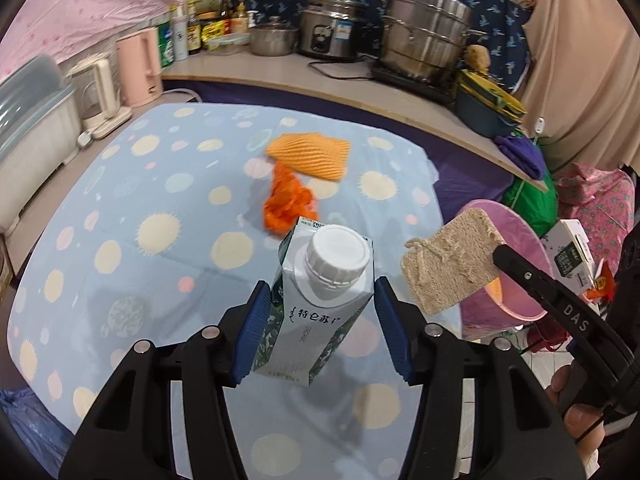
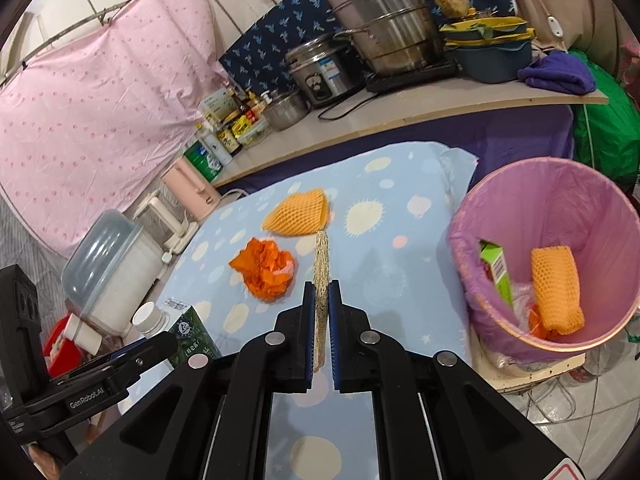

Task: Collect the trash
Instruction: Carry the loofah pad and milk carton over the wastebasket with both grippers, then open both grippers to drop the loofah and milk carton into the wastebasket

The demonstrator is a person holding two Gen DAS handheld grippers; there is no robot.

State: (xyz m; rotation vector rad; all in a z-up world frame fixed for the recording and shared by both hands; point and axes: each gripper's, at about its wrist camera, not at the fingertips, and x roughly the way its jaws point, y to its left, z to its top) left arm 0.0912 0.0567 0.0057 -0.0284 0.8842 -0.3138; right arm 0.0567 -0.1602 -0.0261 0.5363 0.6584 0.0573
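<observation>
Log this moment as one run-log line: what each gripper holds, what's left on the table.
left gripper: shut on milk carton | right gripper: shut on loofah pad | left on table: orange foam net, crumpled orange bag

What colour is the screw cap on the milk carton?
White. The ribbed round cap tops the green-patterned milk carton, clearest in the left wrist view.

A green-and-white milk carton [image 1: 316, 304] with a white cap and a flat tan sponge [image 1: 452, 264] hung lifted above the tablecloth [image 1: 120, 208], where orange foam netting [image 1: 310, 154] and crumpled orange plastic [image 1: 288, 204] lay mid-cloth.
</observation>
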